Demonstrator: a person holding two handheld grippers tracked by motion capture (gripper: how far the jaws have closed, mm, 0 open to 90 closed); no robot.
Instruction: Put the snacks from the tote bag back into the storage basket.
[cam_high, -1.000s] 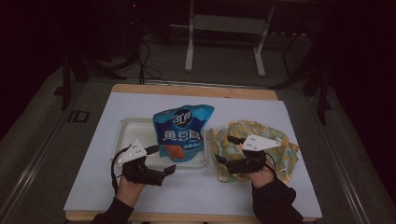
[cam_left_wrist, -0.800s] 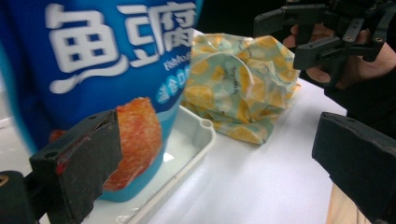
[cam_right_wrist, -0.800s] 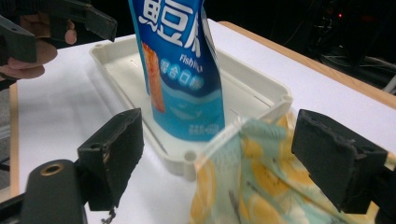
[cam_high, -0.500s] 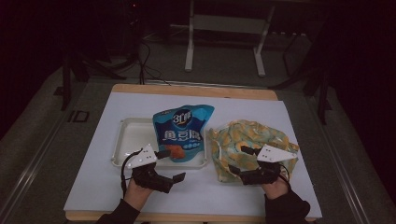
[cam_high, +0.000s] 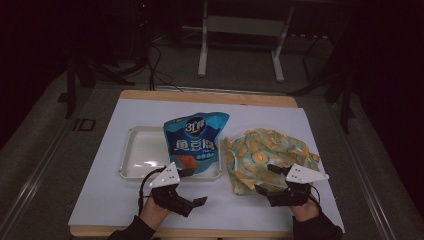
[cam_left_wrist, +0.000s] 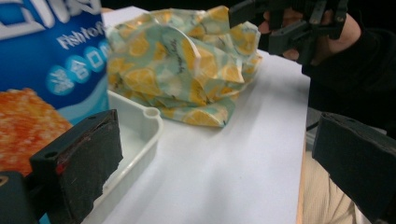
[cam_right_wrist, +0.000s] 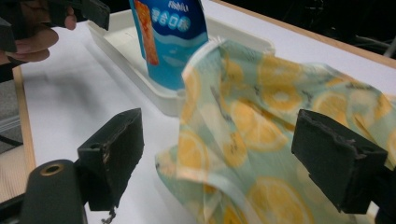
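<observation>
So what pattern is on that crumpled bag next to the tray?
Orange and yellow citrus slices on pale green; the crumpled bag shows best in the right gripper view.

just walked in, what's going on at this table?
A person holds a two-jaw gripper in each hand at the near edge of the table. Both grippers are open and holding nothing. The left gripper sits just in front of the white tray, where a blue snack bag lies across the tray's right end. The right gripper is at the near edge of a crumpled lemon-print cloth, whose folds lie between its jaws in the right gripper view, not clamped.
</observation>
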